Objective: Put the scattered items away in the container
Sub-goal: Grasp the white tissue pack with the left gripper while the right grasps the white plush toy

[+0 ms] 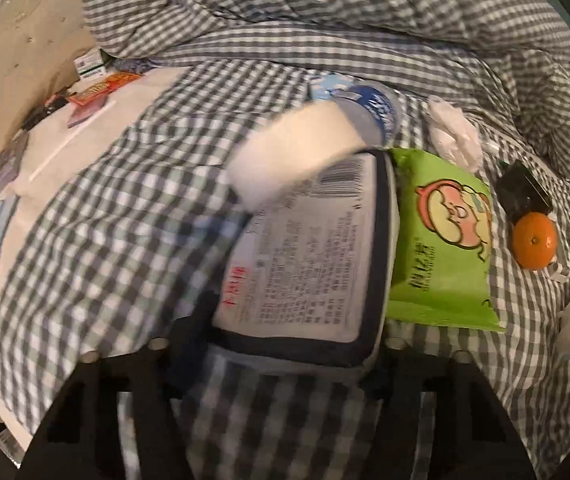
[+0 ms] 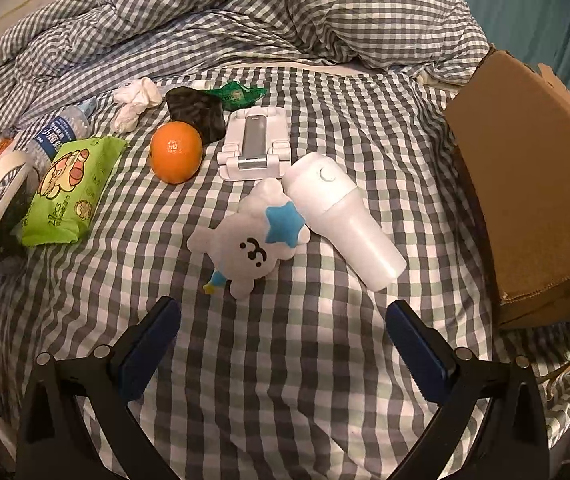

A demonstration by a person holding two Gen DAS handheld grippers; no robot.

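Observation:
My left gripper (image 1: 281,356) is shut on a white printed packet with a dark rim (image 1: 305,264), held over the checked bed. Beside it lie a green wipes pack (image 1: 441,240), an orange (image 1: 535,240) and a water bottle (image 1: 369,108). My right gripper (image 2: 285,344) is open and empty above the sheet, just short of a white plush toy with a blue star (image 2: 253,240). A white bottle (image 2: 345,216), a white phone stand (image 2: 253,144), the orange (image 2: 175,152) and the green pack (image 2: 73,192) lie beyond. A brown cardboard box (image 2: 525,184) stands at the right.
A bunched checked duvet (image 2: 245,12) fills the back of the bed. Crumpled white tissue (image 2: 137,98), a black object (image 2: 197,114) and a green wrapper (image 2: 237,92) lie behind the orange. Small boxes and cards (image 1: 93,84) lie by a beige headboard (image 1: 13,80) at the left.

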